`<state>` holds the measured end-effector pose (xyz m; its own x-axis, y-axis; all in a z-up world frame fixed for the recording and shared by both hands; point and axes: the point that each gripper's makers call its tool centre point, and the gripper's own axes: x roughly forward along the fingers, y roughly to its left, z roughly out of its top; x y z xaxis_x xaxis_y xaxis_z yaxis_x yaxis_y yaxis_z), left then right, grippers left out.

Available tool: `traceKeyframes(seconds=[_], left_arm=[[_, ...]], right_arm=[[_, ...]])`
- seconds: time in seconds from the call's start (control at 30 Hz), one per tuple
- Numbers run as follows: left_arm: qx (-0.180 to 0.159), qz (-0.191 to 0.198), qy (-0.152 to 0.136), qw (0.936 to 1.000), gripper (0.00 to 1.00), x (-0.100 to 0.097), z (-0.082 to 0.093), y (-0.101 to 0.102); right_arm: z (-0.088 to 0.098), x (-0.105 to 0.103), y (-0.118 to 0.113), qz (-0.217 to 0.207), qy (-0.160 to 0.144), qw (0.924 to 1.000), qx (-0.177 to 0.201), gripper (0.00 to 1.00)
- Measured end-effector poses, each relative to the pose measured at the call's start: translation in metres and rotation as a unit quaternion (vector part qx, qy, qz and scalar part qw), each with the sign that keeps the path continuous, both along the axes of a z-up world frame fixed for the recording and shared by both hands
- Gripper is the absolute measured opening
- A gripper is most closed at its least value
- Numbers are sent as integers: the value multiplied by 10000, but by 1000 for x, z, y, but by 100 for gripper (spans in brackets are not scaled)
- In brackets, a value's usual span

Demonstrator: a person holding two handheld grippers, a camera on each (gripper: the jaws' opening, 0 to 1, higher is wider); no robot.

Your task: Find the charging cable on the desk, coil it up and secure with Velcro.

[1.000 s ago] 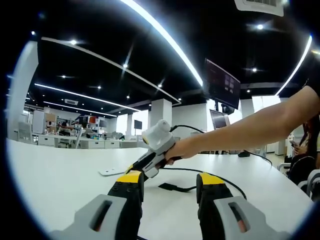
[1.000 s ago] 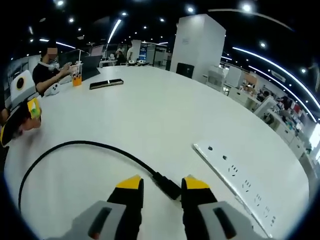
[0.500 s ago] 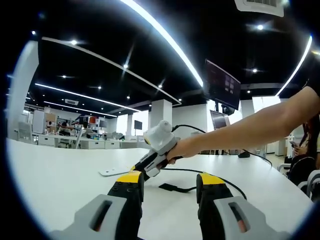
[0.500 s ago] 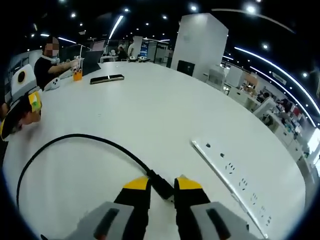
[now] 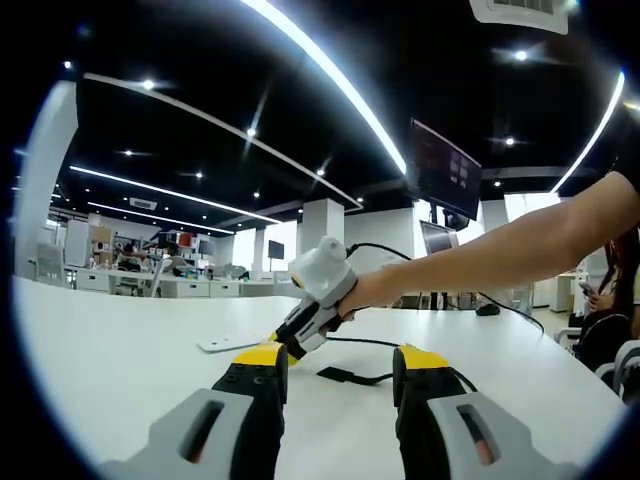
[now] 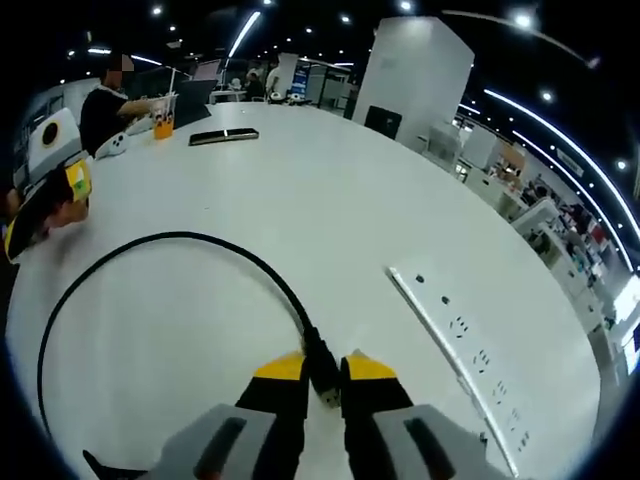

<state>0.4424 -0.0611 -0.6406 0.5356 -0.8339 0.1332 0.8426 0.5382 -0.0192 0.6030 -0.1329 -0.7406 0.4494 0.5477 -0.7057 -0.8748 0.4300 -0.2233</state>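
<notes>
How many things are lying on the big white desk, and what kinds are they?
Black charging cable: 1
White power strip: 1
Black Velcro strap: 1
Dark flat phone-like thing: 1
Orange cup: 1
Total: 5
The right claw pinches the cable's plug.

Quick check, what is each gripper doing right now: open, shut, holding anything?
Left gripper: open, holding nothing, above the desk.
Right gripper: shut on the charging cable, at its plug end.
</notes>
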Motion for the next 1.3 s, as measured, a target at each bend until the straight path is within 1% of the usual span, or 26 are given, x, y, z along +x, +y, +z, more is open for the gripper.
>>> traceKeyframes(seconds=[0.33, 0.37, 0.4, 0.43, 0.5, 0.83, 0.93, 1.03, 1.3], left_arm=[[19, 8, 6, 10000, 42, 0, -1, 0], [24, 11, 6, 10000, 42, 0, -1, 0], [23, 12, 5, 10000, 42, 0, -1, 0], [20, 15, 8, 10000, 42, 1, -1, 0], [16, 15, 5, 10000, 42, 1, -1, 0], [31, 23, 6, 10000, 42, 1, -2, 0], [51, 17, 6, 10000, 42, 1, -2, 0], [56, -2, 4, 10000, 42, 0, -2, -1], [94, -27, 3, 10000, 42, -1, -3, -2]], right_arm=[[-1, -6, -3, 43, 86, 9999, -116, 11], [0, -7, -3, 35, 106, 9999, -113, 9], [0, -11, -2, 23, 217, 9998, -27, 8], [-1, -10, -5, -24, 212, 9997, -89, 8], [-1, -10, -5, -57, 224, 9997, -36, 8], [-1, -10, -8, -65, 109, 9999, 30, 8], [1, -8, -11, -144, 73, 9998, 95, 8], [1, -9, -13, -240, 114, 9995, 184, 8], [2, -16, -19, -347, 73, 9992, 194, 8]])
